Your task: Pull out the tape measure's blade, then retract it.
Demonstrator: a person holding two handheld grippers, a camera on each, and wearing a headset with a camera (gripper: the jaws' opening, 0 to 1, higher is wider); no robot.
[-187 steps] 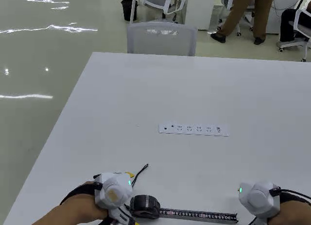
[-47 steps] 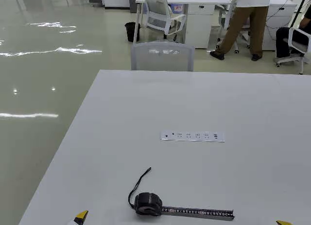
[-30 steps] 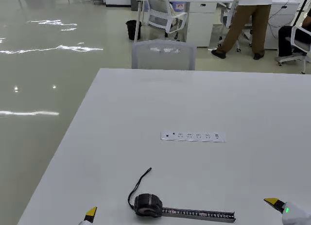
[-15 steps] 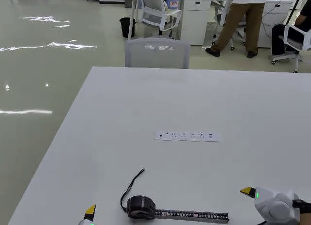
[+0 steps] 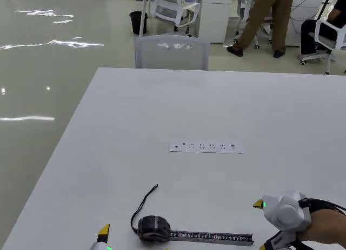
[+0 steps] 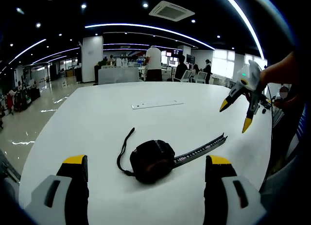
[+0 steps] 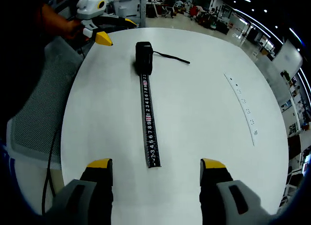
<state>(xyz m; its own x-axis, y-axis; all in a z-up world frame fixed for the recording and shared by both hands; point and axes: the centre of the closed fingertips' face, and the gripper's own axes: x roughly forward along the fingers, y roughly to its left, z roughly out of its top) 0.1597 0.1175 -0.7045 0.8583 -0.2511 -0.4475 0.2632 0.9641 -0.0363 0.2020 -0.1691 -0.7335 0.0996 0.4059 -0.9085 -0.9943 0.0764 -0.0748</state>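
A black tape measure (image 5: 154,228) lies near the front edge of the white table (image 5: 216,104). Its blade (image 5: 213,237) is pulled out flat to the right. My left gripper (image 6: 146,160) is open, with the case (image 6: 152,160) just ahead between its jaws, untouched. In the head view one yellow fingertip (image 5: 103,230) of it shows left of the case. My right gripper (image 7: 156,163) is open too, with the blade's (image 7: 147,115) free end lying between its jaws. It hovers at the lower right (image 5: 261,225) of the head view.
A black wrist strap (image 5: 143,201) curls from the case toward the table's middle. A white socket strip (image 5: 205,147) is set into the tabletop. A grey chair (image 5: 171,51) stands at the far edge, with people and office chairs beyond. The table's left edge is close.
My right gripper has come up and in from the lower right toward the blade's end. The tape measure and its pulled-out blade have stayed put; the head camera has shifted.
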